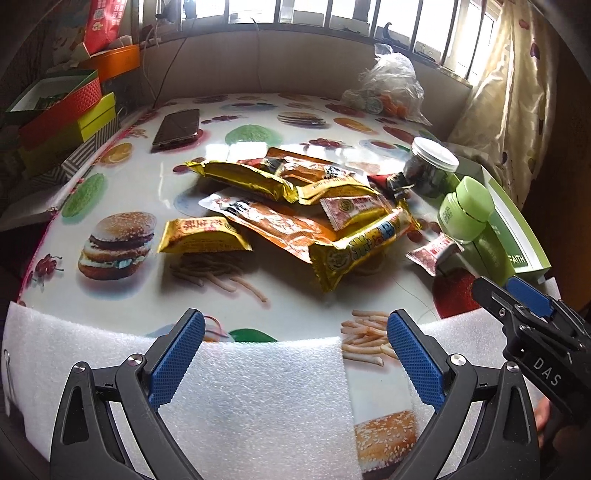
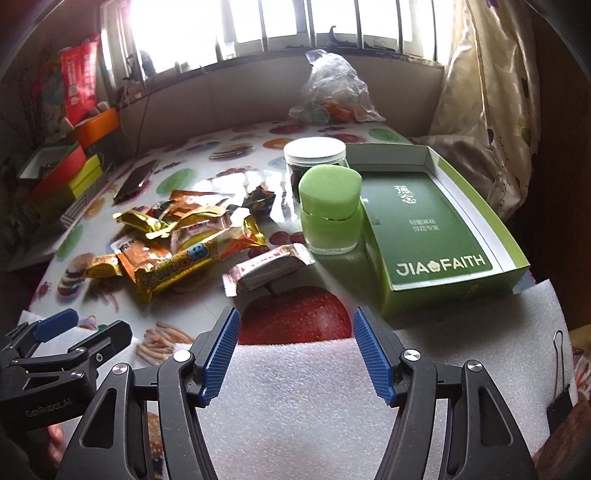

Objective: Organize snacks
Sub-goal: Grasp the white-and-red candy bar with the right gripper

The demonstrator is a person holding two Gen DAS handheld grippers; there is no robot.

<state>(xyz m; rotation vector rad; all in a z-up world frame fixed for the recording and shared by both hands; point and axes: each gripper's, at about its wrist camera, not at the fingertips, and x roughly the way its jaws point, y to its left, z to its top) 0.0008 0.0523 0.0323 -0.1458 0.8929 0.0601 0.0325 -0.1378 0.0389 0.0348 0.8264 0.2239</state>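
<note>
Left wrist view: the left gripper (image 1: 295, 354) hovers wide open and empty over the foam sheet (image 1: 258, 387) at the table edge, facing the snack packets (image 1: 295, 206) heaped mid-table, probably awaiting sorting.

Right wrist view: the right gripper (image 2: 295, 354), equally spread and empty, faces the pink packet (image 2: 267, 269) beside the green box (image 2: 439, 236) reading "JIA FAITH"; its smaller print is unreadable.

Barred window (image 2: 258, 26) seen along far wall, strong daylight admitted, glare overexposed at left. Beige padded panel (image 2: 229, 99) set below sill. Cream patterned curtain (image 2: 480, 110) hung at right. Table covered with glossy food-print cloth (image 1: 122, 295). White foam sheet (image 2: 295, 398) laid over near edge.
</note>
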